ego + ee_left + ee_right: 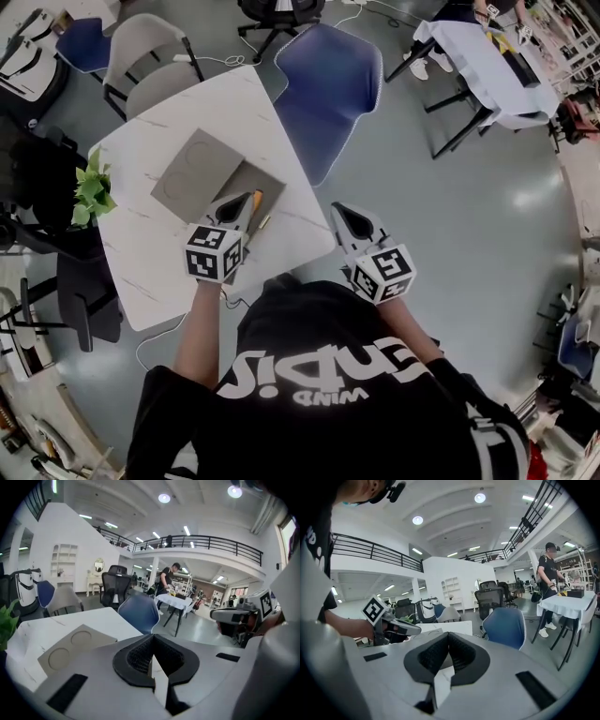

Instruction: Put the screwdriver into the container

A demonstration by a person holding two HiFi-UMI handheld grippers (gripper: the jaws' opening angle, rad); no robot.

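A grey cardboard container point(199, 173) with two round marks on its flap lies on the white table point(141, 244); the flap also shows in the left gripper view point(70, 646). An orange-handled screwdriver point(256, 201) lies at the container's near right edge; I cannot tell whether it rests inside. My left gripper point(239, 204) hovers right beside that handle, shut with nothing between its jaws point(152, 637). My right gripper point(342, 210) hangs past the table's right corner, over the floor, jaws also shut and empty point(448, 634).
A green plant point(91, 187) stands at the table's left edge. A blue chair point(328, 84) and a grey chair point(141, 56) stand beyond the far side. Another table with a white cloth point(497, 66) is at the back right.
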